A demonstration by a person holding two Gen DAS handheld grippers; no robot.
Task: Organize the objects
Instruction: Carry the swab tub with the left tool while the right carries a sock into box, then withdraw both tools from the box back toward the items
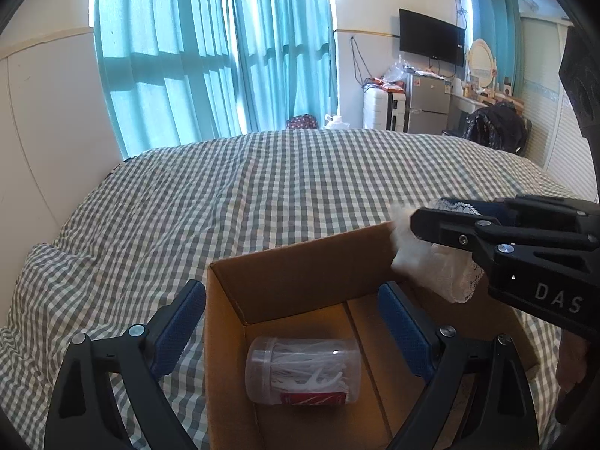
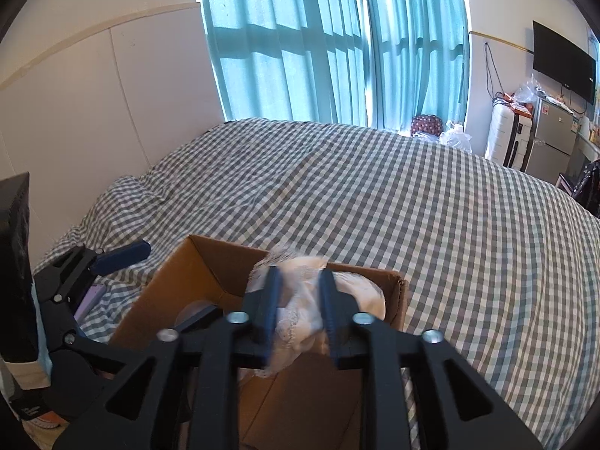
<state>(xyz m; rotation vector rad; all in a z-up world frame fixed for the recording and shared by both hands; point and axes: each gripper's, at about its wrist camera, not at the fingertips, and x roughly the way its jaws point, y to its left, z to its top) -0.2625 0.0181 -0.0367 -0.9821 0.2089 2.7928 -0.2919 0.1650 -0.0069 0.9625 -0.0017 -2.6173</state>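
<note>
Both views are lit by daylight filtered through the teal curtains [image 1: 210, 56], where window-bar shadows are cast and the cloth edges are blown out to white. Strong fisheye bending and black vignetted corners are seen, and the walls and bed [image 2: 375, 195] are curved. The right gripper [image 2: 299, 302] and the white cloth [image 2: 300, 311] between its fingers are smeared by motion blur; the box [image 1: 300, 277] interior is shaded.
</note>
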